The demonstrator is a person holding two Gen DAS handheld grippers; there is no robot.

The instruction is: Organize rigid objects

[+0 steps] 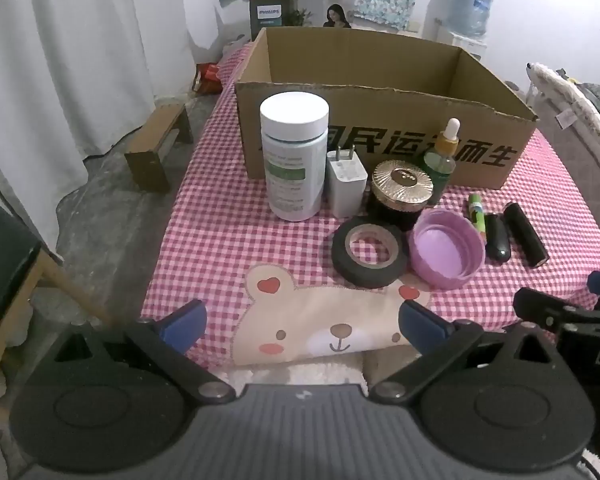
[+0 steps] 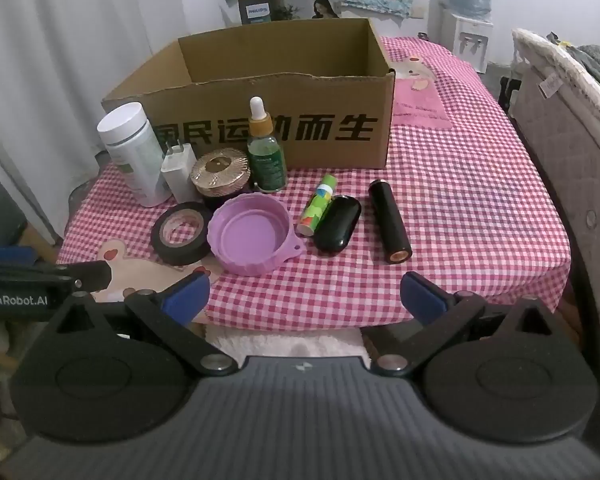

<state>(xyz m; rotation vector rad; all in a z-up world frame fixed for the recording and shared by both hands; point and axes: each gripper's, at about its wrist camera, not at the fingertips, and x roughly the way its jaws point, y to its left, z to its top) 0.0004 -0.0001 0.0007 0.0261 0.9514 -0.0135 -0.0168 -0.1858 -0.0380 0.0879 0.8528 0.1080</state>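
Note:
An open cardboard box (image 1: 380, 136) (image 2: 284, 128) stands at the back of the checked tablecloth. In front of it are a white-capped bottle (image 1: 294, 160) (image 2: 134, 152), a white charger plug (image 1: 346, 184) (image 2: 178, 172), a gold-lidded jar (image 1: 400, 192) (image 2: 220, 174), a green dropper bottle (image 1: 442, 164) (image 2: 265, 156), a black tape roll (image 1: 368, 254) (image 2: 182, 232), a purple lid (image 1: 446, 250) (image 2: 252, 238), a green stick (image 1: 476, 210) (image 2: 318, 206), a black oval case (image 1: 497, 240) (image 2: 337, 226) and a black tube (image 1: 526, 234) (image 2: 390, 220). My left gripper (image 1: 302, 322) and right gripper (image 2: 306, 296) hover open at the near table edge, holding nothing.
White curtains hang at the left. A small wooden stool (image 1: 158, 146) stands on the floor left of the table. A padded chair back (image 2: 568, 152) stands close on the right. A water dispenser (image 2: 470, 8) is at the back right.

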